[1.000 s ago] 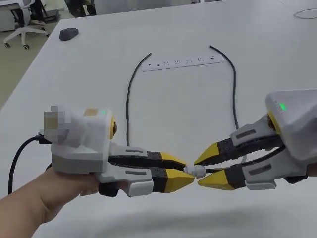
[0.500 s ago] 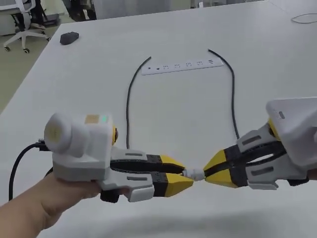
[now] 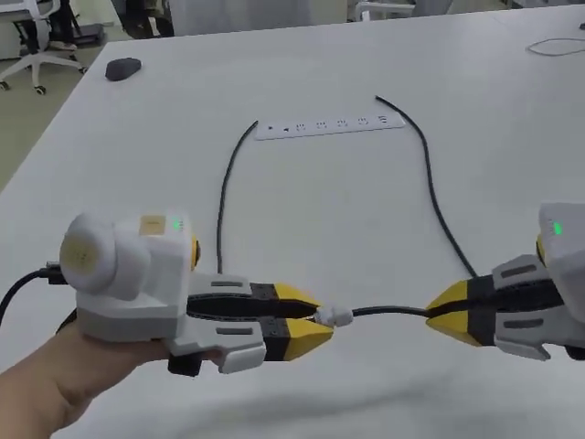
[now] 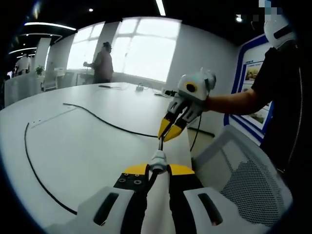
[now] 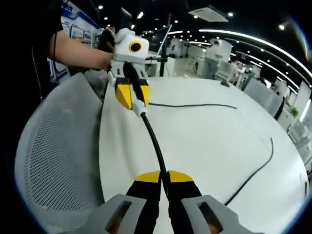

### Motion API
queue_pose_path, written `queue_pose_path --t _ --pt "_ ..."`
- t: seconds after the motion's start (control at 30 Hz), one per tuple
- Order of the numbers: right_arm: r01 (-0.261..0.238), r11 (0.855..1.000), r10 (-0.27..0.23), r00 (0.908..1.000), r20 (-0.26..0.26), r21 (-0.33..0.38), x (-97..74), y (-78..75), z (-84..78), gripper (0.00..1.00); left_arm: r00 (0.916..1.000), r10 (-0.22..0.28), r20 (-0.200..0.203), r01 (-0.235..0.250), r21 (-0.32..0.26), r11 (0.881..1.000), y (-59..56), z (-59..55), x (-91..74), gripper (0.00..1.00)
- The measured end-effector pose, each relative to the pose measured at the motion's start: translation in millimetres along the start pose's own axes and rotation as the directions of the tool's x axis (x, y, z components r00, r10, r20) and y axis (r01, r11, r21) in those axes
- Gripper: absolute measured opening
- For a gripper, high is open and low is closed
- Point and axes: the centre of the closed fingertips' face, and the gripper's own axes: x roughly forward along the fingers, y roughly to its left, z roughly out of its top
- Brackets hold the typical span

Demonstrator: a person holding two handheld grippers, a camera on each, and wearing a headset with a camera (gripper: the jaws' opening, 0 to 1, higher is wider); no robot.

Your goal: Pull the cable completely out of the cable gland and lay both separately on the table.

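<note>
i read no brand or label: the marks printed on the one white power strip (image 3: 329,126), at 12 o'clock on the bench (image 3: 320,215), are too small to make out. i count two claws, one cable gland and one dark mouse (image 3: 123,68) at 10 o'clock. in the head view my left claw (image 3: 322,324) sits at 7 o'clock, clenched on the small white cable gland (image 3: 335,317), which pokes out of its yellow tips. the black cable (image 3: 388,311) leaves the gland toward 3 o'clock and runs taut into my right claw (image 3: 431,311) at 4 o'clock, which is clenched on it; past that claw the cable curves up the bench to the strip's right end. a second black lead (image 3: 222,197) runs from the strip's left end down to 8 o'clock; i cannot tell whether it is the same cable. the right gripper view shows the cable (image 5: 153,139) pinched at 6 o'clock, rising to the gland (image 5: 139,108) at 11 o'clock.
</note>
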Motion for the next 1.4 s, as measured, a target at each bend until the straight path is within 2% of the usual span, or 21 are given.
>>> queue_pose_path --t 0.13,0.2,0.33,0.47,0.67,0.73,0.77,0.8,0.87,0.9,0.93,0.97,1.03,1.1,1.17,1.2,1.23,1.3,1.37,1.4 --pt "0.055 0.997 -0.054 0.9984 -0.015 0.051 -10.9 -17.5 -17.4 0.0 0.9996 0.022 0.019 -0.022 0.001 1.0 5.4 0.6 -9.1 0.15" --pt "0.085 0.993 -0.082 0.9958 -0.043 0.078 -14.4 -25.0 -28.6 0.0 0.9995 0.029 0.015 -0.029 0.001 1.0 6.4 0.0 -10.5 0.15" --pt "0.151 0.986 -0.142 0.9841 -0.106 0.075 -18.6 -40.5 -53.4 0.0 0.999 0.042 0.014 -0.042 0.002 0.999 8.2 -0.4 -15.1 0.15" --pt "0.168 0.979 -0.154 0.9796 -0.13 0.112 -21.6 -49.5 -71.2 0.0 0.9984 0.054 0.017 -0.054 0.005 0.999 10.4 -0.1 -18.4 0.15" --pt "0.159 0.981 -0.141 0.9777 -0.156 0.11 -18.1 -51.2 -78.4 0.0 0.9984 0.055 0.013 -0.055 0.015 0.998 11.5 0.2 -16.0 0.15" --pt "0.17 0.979 -0.149 0.9741 -0.17 0.114 -17.5 -52.2 -79.0 0.0 0.9984 0.055 0.011 -0.055 0.013 0.998 12.4 -0.1 -15.1 0.15" --pt "0.16 0.98 -0.136 0.9728 -0.187 0.121 -17.3 -50.0 -79.8 0.01 0.9984 0.057 0.009 -0.057 0.015 0.998 12.9 -0.2 -14.7 0.15" --pt "0.165 0.974 -0.128 0.9654 -0.227 0.155 -19.2 -47.8 -84.0 0.01 0.998 0.062 0.007 -0.062 0.018 0.998 14.2 -0.2 -14.9 0.15" --pt "0.152 0.981 -0.121 0.9639 -0.237 0.119 -19.8 -45.1 -77.2 0.03 0.9977 0.067 0.007 -0.068 0.026 0.997 15.6 0.2 -15.5 0.15" --pt "0.147 0.985 -0.122 0.9666 -0.226 0.095 -20.2 -44.3 -70.9 0.06 0.9974 0.072 0.008 -0.072 0.027 0.997 17.0 0.4 -16.5 0.15" --pt "0.144 0.984 -0.12 0.9711 -0.206 0.107 -20.4 -42.6 -61.2 0.15 0.9973 0.072 0.008 -0.073 0.022 0.997 17.7 0.3 -17.2 0.15" --pt "0.108 0.987 -0.085 0.9794 -0.183 0.12 -18.7 -37.0 -49.4 0.21 0.9972 0.074 0.007 -0.075 0.024 0.997 18.4 0.1 -17.4 0.15" --pt "0.094 0.989 -0.077 0.9846 -0.157 0.11 -17.5 -34.6 -36.1 0.27 0.9972 0.075 -0.008 -0.075 0.032 0.997 18.7 -2.4 -17.0 0.15" --pt "0.043 0.995 -0.037 0.9962 -0.078 0.085 -11.8 -25.0 -3.3 0.28 0.9975 0.071 -0.007 -0.07 0.034 0.997 17.7 -2.3 -15.9 0.15" --pt "0.002 0.999 -0.002 1.0 -0.006 0.046 -4.3 -15.1 27.3 0.27 0.9982 0.06 0.01 -0.06 0.018 0.998 15.0 1.0 -14.2 0.15" --pt "-0.011 1.0 0.011 0.9999 0.007 0.015 -0.7 -11.0 37.8 0.25 0.9985 0.051 0.021 -0.051 0.012 0.999 12.9 3.4 -13.2 0.15" --pt "-0.049 0.998 0.049 0.9986 0.016 -0.036 5.6 -1.2 51.6 0.21 0.9986 0.049 0.018 -0.049 0.021 0.999 11.8 4.0 -12.0 0.15" --pt "-0.096 0.992 0.099 0.9948 0.025 -0.081 17.0 12.2 70.4 0.19 0.9993 0.038 -0.001 -0.038 0.036 0.999 8.7 1.9 -8.3 0.15" --pt "-0.141 0.982 0.144 0.9895 0.013 -0.122 26.0 23.1 78.9 0.17 0.9993 0.034 -0.013 -0.033 0.043 0.999 8.1 -0.1 -7.2 0.15" --pt "-0.164 0.976 0.164 0.9863 -0.011 -0.145 31.9 28.2 79.0 0.15 0.9994 0.032 -0.016 -0.031 0.047 0.998 7.5 -0.8 -6.8 0.15"
